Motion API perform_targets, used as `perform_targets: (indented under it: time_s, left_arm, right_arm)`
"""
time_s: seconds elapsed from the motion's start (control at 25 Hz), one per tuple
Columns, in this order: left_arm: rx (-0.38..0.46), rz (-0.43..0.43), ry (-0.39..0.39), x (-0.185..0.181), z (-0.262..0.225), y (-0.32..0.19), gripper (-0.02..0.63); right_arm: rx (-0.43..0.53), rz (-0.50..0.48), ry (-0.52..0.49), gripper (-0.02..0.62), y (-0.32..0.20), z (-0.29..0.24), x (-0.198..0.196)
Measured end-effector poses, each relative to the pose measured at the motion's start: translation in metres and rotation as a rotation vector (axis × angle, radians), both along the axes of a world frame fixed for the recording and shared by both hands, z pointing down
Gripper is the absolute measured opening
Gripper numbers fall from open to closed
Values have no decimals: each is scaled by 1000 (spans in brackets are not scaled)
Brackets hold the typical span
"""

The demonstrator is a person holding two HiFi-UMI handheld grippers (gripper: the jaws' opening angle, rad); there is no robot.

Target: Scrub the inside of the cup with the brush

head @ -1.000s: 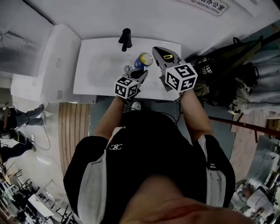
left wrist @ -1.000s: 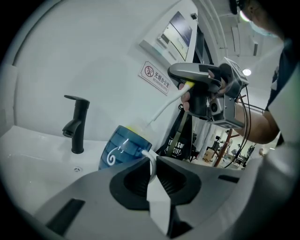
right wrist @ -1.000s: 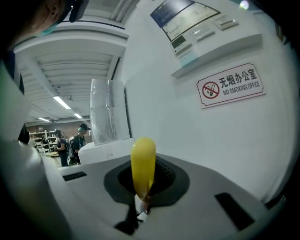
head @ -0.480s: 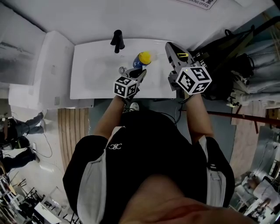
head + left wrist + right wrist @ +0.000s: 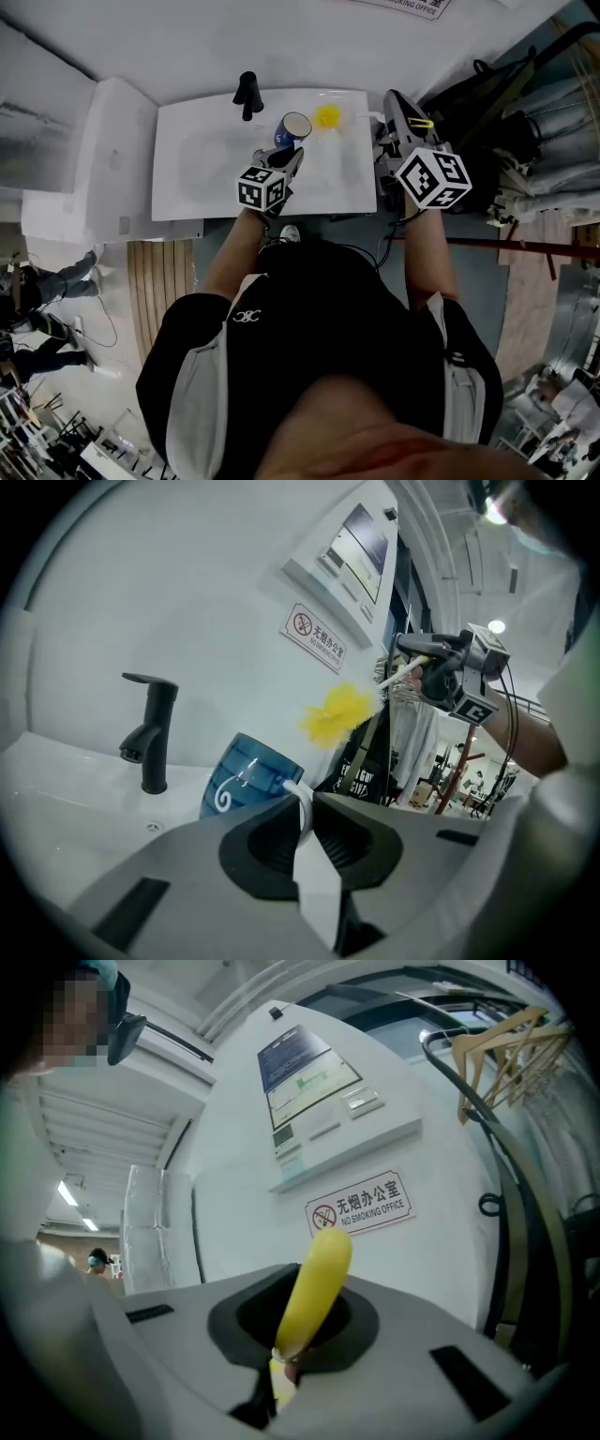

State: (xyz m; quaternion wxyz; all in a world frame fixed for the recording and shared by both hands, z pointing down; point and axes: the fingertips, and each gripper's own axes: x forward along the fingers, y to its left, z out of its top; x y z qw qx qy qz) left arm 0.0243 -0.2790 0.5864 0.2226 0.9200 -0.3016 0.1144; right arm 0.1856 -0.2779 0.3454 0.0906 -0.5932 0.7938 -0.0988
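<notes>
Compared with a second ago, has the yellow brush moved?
Yes. The brush has come out of the cup and moved right, farther from the faucet.
</notes>
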Motion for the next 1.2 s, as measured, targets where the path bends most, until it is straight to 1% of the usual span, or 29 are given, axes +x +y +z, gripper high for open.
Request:
perform_targets:
  time_s: [0.12,0.24,0.56,0.72,0.84,1.0,1.2]
  left_arm:
    - [7,-23,-5,-8,0,-3,52]
    - [26,-44,-7,-14,-5,-7,51]
    - [69,-58,3,-17,-25,-9,52]
    - [85,-59,7,-18,-32,-7,51]
    - [92,-63,4,-19,-36,-7,51]
    - [74,-85,17,-23,-39,-10,52]
    - [68,-95,32,-27,-41,-12,52]
  right_arm:
    - [-6,37,-14,0,4,3,14]
    - [-27,70,-2,0,5,9,23]
    - [-103,122,33,0,1,54,24]
    - [-136,114,9,0,1,71,20]
    - [-146,100,12,0,0,76,14]
    - [-165,82,29,0,0,82,7]
    - [-180,75,16,0,1,88,3]
